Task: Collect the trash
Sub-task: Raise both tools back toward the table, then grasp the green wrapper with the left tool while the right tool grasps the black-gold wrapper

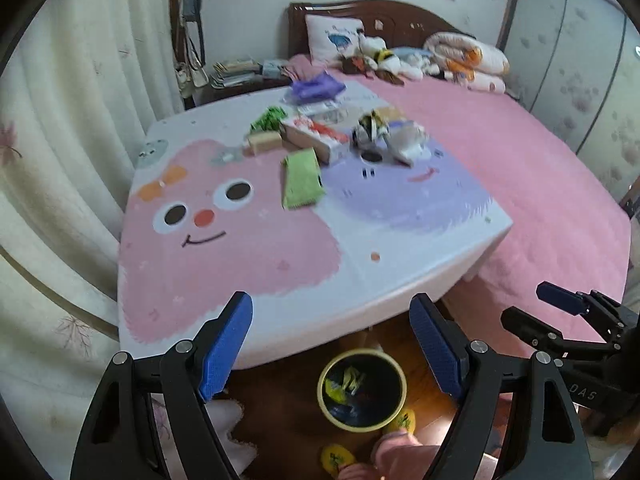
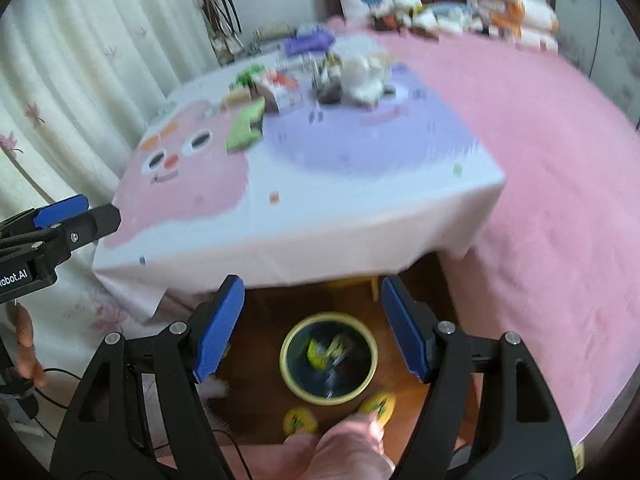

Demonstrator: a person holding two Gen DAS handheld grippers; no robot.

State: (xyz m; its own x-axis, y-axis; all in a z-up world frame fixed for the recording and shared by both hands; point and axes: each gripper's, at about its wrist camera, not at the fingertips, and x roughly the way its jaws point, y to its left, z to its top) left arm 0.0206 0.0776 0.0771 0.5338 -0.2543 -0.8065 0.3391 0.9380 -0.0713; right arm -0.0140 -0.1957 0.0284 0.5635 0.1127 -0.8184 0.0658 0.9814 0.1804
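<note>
Both the left hand-held gripper (image 1: 332,344) and right hand-held gripper (image 2: 312,328) gape wide and empty above the yellow-rimmed trash bin (image 1: 362,390); wrappers (image 1: 302,178) litter the table (image 1: 240,272)

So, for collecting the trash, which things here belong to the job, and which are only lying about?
For the job:
- green wrapper on the table
- pile of wrappers and boxes behind it
- trash bin on the floor, some trash already inside
- left gripper and right gripper, both open, holding nothing

Just lying about:
- pillow
- folded quilt
- plush toys
</note>
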